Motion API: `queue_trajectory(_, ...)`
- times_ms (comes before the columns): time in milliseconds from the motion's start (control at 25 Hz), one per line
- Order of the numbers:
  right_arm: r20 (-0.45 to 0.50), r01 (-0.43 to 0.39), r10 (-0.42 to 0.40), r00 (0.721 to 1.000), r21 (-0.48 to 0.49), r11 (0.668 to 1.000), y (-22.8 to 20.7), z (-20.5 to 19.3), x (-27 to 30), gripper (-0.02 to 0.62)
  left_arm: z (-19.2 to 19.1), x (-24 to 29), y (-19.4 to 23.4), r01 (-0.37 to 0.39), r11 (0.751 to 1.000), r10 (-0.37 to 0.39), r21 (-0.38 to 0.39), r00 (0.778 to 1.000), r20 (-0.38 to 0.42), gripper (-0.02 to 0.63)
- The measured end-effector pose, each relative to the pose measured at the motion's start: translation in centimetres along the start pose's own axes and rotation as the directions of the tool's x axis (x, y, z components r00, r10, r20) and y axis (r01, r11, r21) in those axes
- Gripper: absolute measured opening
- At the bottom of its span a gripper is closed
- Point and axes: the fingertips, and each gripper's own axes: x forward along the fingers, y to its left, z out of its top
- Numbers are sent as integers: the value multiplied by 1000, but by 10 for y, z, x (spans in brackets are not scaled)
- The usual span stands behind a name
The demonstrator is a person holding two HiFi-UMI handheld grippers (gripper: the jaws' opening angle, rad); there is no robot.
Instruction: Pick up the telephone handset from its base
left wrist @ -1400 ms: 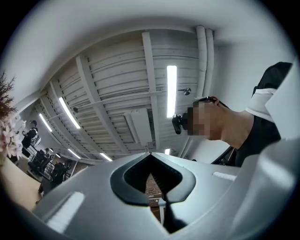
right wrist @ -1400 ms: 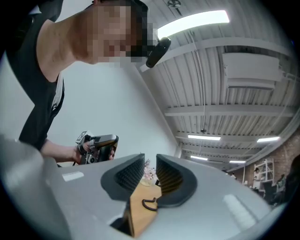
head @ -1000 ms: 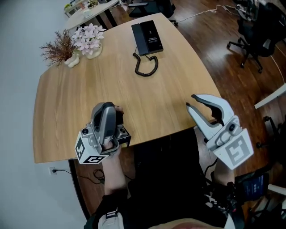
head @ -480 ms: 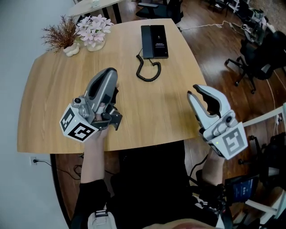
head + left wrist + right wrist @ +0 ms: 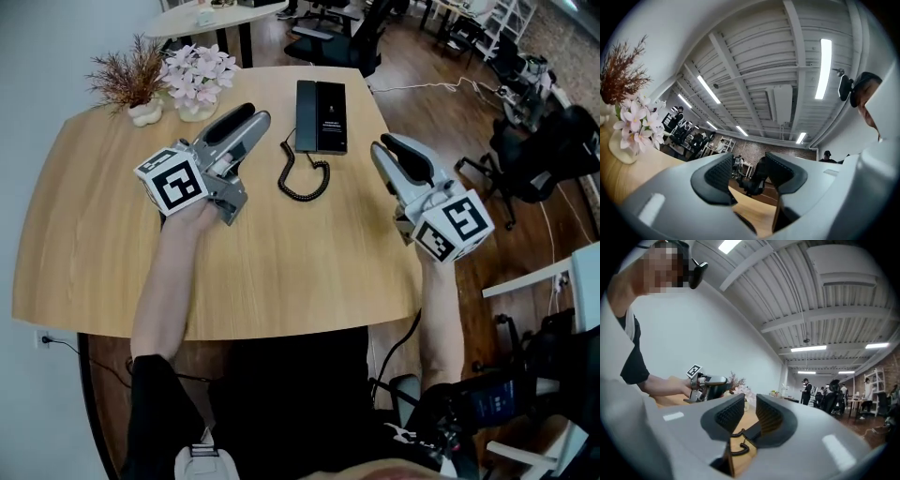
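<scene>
The black telephone lies at the far side of the round wooden table, its handset resting on the base's left side. A coiled cord curls in front of it. My left gripper hovers just left of the phone, pointing toward it. Its jaws are opening and nothing is between them. My right gripper hovers to the right of the phone, open and empty. In the right gripper view the cord shows below the jaws.
A vase of pink flowers and a dried reddish plant stand at the table's far left corner. Office chairs sit on the wood floor to the right. A second table stands behind. People stand far back in the room.
Both grippers have moved forward over the table to either side of the phone. The left gripper's jaws, shut before, now stand apart.
</scene>
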Motion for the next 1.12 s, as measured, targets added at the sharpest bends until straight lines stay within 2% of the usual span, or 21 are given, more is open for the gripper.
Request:
queue_trajectory(120, 6, 62, -62, 998, 92, 994, -35, -17, 28, 78, -22, 20, 41, -2, 999, -2, -52, 997, -80, 212)
queue_trajectory(240, 26, 109, -118, 993, 222, 969, -65, -31, 51, 78, -45, 38, 73, -24, 986, 1, -162, 990, -144, 212)
queue_trajectory(320, 50, 103, -123, 991, 291, 951, -75, -40, 63, 78, -61, 50, 87, -38, 971, -10, -235, 980, -199, 212)
queue_trajectory(440, 91, 58, -95, 991, 347, 936, -74, -59, 69, 78, -89, 63, 104, -67, 947, -32, -313, 953, -300, 219)
queue_trajectory(560, 99, -1, -32, 995, 324, 946, -62, -72, 72, 72, -112, 74, 125, -110, 935, -33, -336, 919, -393, 219)
queue_trajectory(720, 94, -23, -4, 996, 285, 958, -56, -76, 71, 72, -131, 92, 146, -166, 929, -11, -331, 881, -473, 219)
queue_trajectory(880, 74, -45, 26, 997, 261, 964, -48, -80, 72, 69, -142, 107, 149, -146, 926, -63, -348, 850, -523, 219)
queue_trajectory(1000, 65, -60, 46, 997, 240, 969, -42, -82, 74, 69, -146, 113, 157, -164, 924, -60, -344, 828, -557, 219)
queue_trajectory(1120, 56, -56, 44, 997, 234, 971, -42, -82, 73, 69, -153, 117, 158, -170, 931, -66, -323, 792, -607, 219)
